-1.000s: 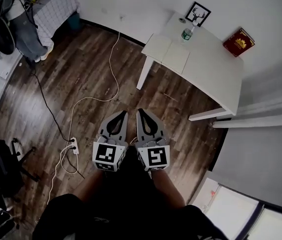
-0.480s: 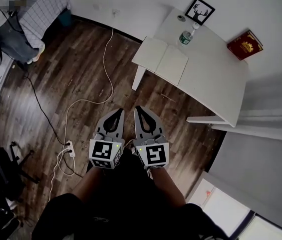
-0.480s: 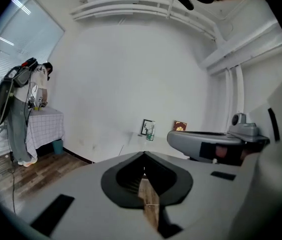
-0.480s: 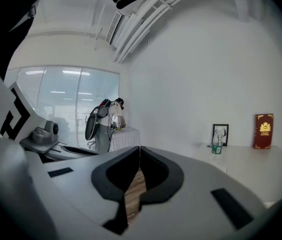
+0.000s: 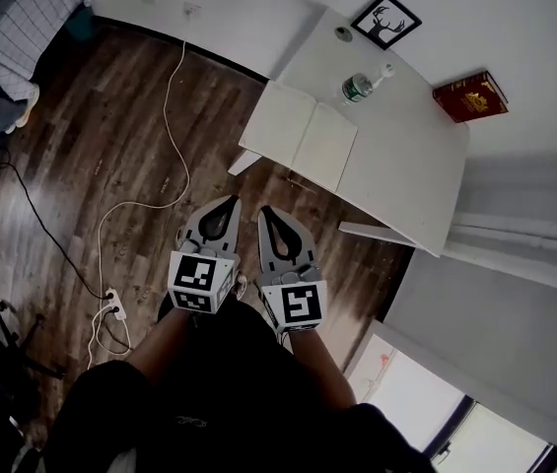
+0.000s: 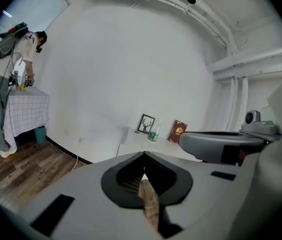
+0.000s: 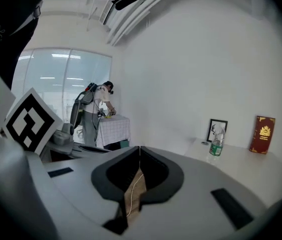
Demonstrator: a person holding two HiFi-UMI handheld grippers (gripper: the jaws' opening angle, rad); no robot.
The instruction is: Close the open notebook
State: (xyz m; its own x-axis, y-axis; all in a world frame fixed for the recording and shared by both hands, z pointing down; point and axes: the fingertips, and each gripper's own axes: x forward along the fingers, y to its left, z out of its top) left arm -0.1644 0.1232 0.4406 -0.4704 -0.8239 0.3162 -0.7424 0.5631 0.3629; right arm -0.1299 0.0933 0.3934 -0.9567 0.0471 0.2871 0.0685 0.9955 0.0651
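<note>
table [image 5: 406, 161] holds one open notebook [image 5: 300, 138]; left gripper [image 5: 228, 200] and right gripper [image 5: 264, 209] fingers pressed together.

Bare wooden floor [image 5: 110, 166] lies between the desk [image 5: 406, 170] and the left hand-held gripper [image 5: 227, 203] and right hand-held gripper [image 5: 264, 211], which hang side by side, jaws together, short of the desk's near edge; a white cable [image 5: 173, 97] snakes over the floor to the left, apart from the desk leg [image 5: 243, 162]; the open notebook [image 5: 303, 141] lies at the near corner, with bare desk top to its right; a bottle [image 5: 357, 87] stands just behind it; a picture frame [image 5: 384, 21] and a red book [image 5: 469, 97] sit along the wall, well apart from the notebook.
</note>
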